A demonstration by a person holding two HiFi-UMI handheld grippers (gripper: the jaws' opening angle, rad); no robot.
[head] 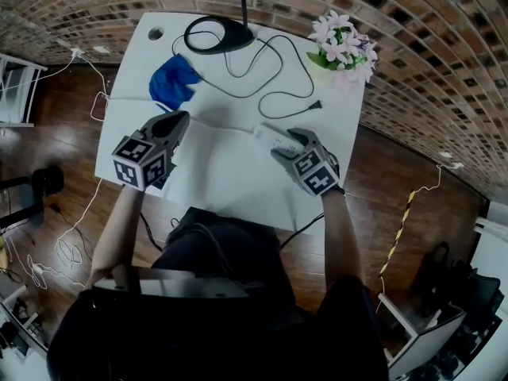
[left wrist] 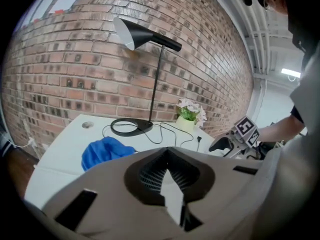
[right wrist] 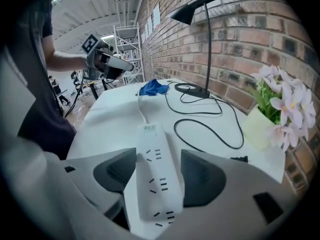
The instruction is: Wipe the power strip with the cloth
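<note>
— How do the left tongs (head: 178, 121) stand?
— Jaws pressed together, nothing between them. They tilt forward and slightly down, with the left forearm (head: 119, 228) stretched out behind.
— And the right tongs (head: 279, 144)?
— Jaws wide apart, pitched steeply down. The right forearm (head: 340, 232) runs straight behind them.

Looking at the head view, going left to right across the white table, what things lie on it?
blue cloth → lamp base → power strip → flowers
</note>
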